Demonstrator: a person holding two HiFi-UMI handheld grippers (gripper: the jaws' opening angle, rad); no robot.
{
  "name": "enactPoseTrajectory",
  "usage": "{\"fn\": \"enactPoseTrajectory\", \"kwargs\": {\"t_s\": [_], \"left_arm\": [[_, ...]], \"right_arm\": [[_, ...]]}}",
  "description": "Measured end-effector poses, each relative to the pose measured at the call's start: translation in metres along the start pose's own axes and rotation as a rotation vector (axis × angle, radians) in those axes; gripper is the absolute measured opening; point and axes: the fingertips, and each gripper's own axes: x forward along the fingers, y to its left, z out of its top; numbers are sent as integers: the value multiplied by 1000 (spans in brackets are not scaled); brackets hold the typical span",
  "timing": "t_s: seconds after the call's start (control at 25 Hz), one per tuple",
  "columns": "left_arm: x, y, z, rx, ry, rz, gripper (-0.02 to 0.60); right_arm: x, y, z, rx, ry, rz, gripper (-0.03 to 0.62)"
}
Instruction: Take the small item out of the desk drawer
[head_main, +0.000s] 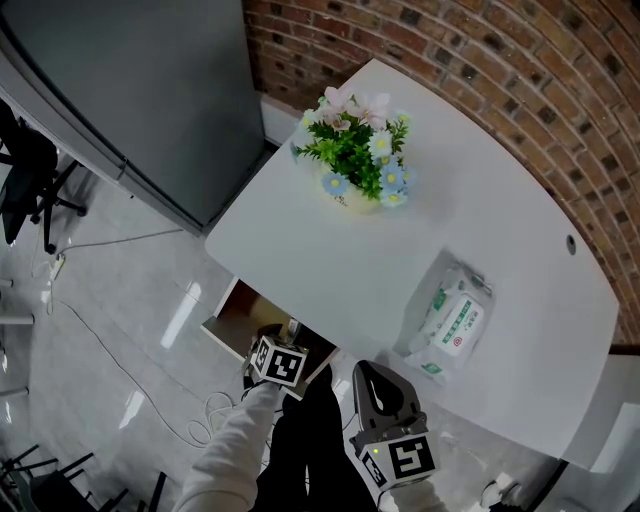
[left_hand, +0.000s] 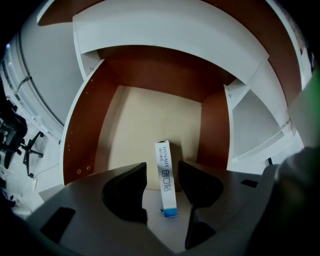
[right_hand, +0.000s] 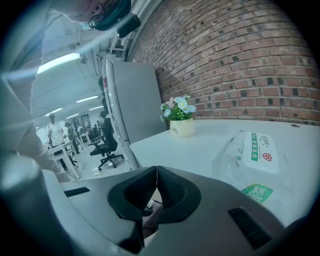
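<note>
The desk drawer (left_hand: 132, 117) is pulled out, with brown side walls and a pale floor. A small white box with a blue end (left_hand: 166, 180) lies lengthwise on that floor. My left gripper (left_hand: 161, 169) is open with a jaw on each side of the box; a gap shows at the left jaw, and the right jaw is close to the box. In the head view the left gripper (head_main: 278, 362) hangs over the open drawer (head_main: 228, 318) below the desk's edge. My right gripper (right_hand: 156, 172) is shut on nothing, held at the desk's near edge (head_main: 380, 385).
On the white desk (head_main: 500, 200) stand a flower pot (head_main: 357, 150) and a pack of wipes (head_main: 452, 318). A brick wall runs behind, and a grey cabinet (head_main: 140, 90) stands to the left. Cables (head_main: 110, 350) lie on the floor.
</note>
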Motion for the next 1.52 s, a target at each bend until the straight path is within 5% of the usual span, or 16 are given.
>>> {"fn": "enactPoseTrajectory", "kwargs": {"t_s": [0.48,0.8,1.12,1.52], "left_arm": [[30,1,-16,-12,95,-26,202],[36,-4,-16,2,104,-21,112],[23,-5,-12,-16,71,-19,89],[-48,0,18,-30,-78,-15,89]], "right_arm": [[7,2,-2,2,8,25,28],[7,5,-7,0,22,37,28],[3,9,-6,-7,17,40,28],[-4,26,11,-26,-30,52,28]]}}
